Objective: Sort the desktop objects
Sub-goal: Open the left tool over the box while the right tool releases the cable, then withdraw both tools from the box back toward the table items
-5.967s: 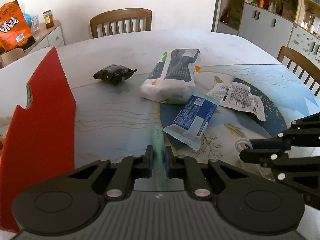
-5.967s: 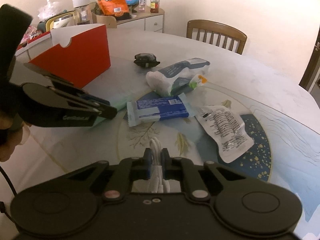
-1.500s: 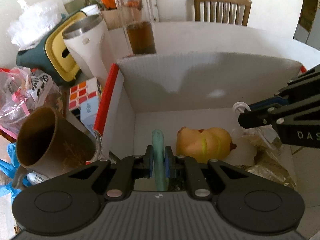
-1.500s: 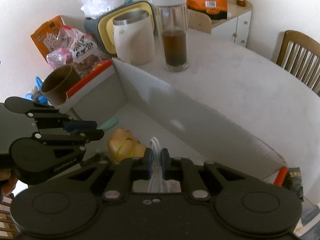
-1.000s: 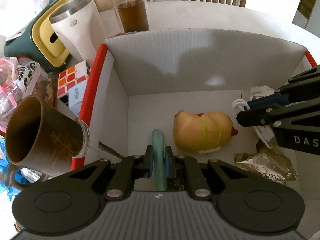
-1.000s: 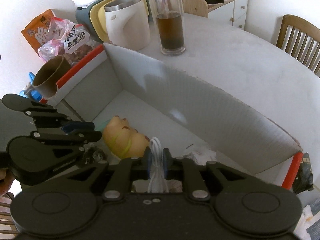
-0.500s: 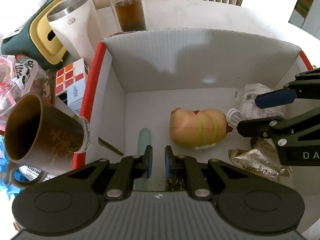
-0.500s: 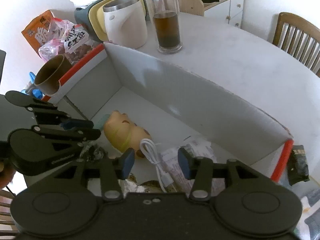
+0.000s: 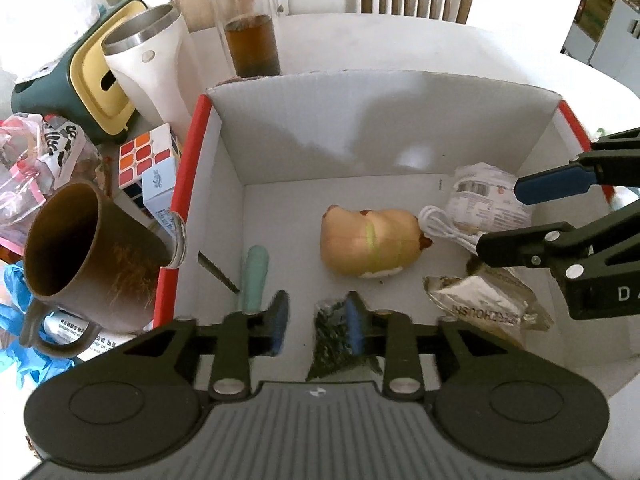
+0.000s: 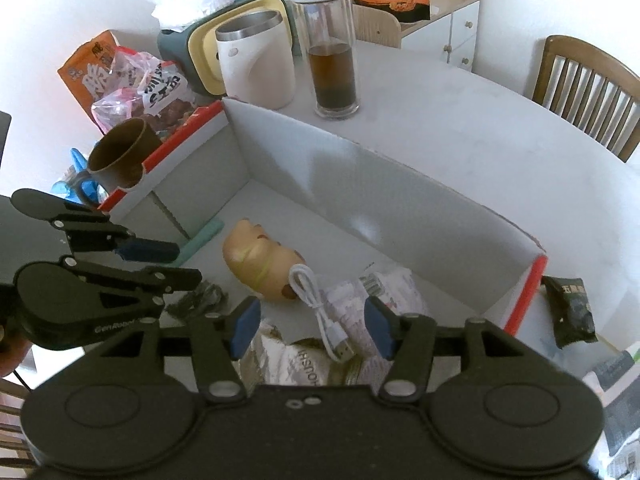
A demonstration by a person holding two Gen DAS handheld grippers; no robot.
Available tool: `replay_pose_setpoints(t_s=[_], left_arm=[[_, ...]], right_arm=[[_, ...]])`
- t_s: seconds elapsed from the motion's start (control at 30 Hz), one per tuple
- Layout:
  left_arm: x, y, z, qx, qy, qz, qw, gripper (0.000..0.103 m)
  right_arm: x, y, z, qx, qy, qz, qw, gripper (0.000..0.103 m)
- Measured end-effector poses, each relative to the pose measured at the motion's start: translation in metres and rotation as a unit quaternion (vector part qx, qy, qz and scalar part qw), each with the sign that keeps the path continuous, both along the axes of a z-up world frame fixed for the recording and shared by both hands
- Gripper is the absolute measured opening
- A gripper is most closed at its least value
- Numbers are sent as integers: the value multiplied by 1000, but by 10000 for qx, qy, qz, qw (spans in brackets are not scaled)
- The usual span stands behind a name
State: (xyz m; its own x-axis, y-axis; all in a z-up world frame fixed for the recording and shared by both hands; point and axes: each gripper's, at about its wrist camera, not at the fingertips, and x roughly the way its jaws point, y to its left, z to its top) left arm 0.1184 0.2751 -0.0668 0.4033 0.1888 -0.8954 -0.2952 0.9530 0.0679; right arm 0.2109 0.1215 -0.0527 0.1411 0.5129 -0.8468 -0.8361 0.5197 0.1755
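Both grippers hover over an open red-and-white cardboard box (image 9: 360, 128) (image 10: 360, 200). My left gripper (image 9: 316, 320) (image 10: 176, 264) has its jaws opening with nothing pressed between them. A mint-green stick (image 9: 254, 276) (image 10: 200, 242) lies loose on the box floor, just left of the left finger. My right gripper (image 10: 312, 326) (image 9: 516, 216) also has its jaws opening. A white USB cable (image 10: 316, 300) (image 9: 444, 228) lies free below them, draped over packets. A tan squishy toy (image 9: 372, 242) (image 10: 256, 260) sits mid-box.
Several packets (image 9: 484, 304) lie in the box's near right part. Outside its left wall stand a brown mug (image 9: 80, 264), a Rubik's cube (image 9: 148, 160), a white steel-rimmed cup (image 9: 148, 60) and a tea bottle (image 9: 250, 28). A black packet (image 10: 572, 308) lies beyond the right wall.
Both grippers went from shut to open. The green stick dropped to the box floor and the cable fell onto the packets. Both grippers lifted back slightly.
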Motion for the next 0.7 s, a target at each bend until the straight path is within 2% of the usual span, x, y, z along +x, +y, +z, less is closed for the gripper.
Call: replay_pose_setpoints(t_s=[0.07,0.1,0.23,0.3,0.53,0.7], left_arm=[[-5,-4,6,-25,-117,-63,9999,65],[-8,-6,9,18,-170,-75,9998,70],[-15,-10,20,32,-291,-103,9995,72],[-18,-11,23,35,-332,-94,9994,72],[-31,-18,32,10,-477,-110,9988,74],[-41,-28,39,-17,-607,-161,9980,81]], right_arm=[[-3,-4,3,8,-26,-10,10000,58],[-4,-6,5,20,-38,5,10000,58],[-10,-13,13,141,-54,118,9998,59],[-14,-17,19,197,-116,155,9996,65],[-27,-38,37,487,-230,224,9983,72],[-38,-57,46,613,-336,216,9973,75]])
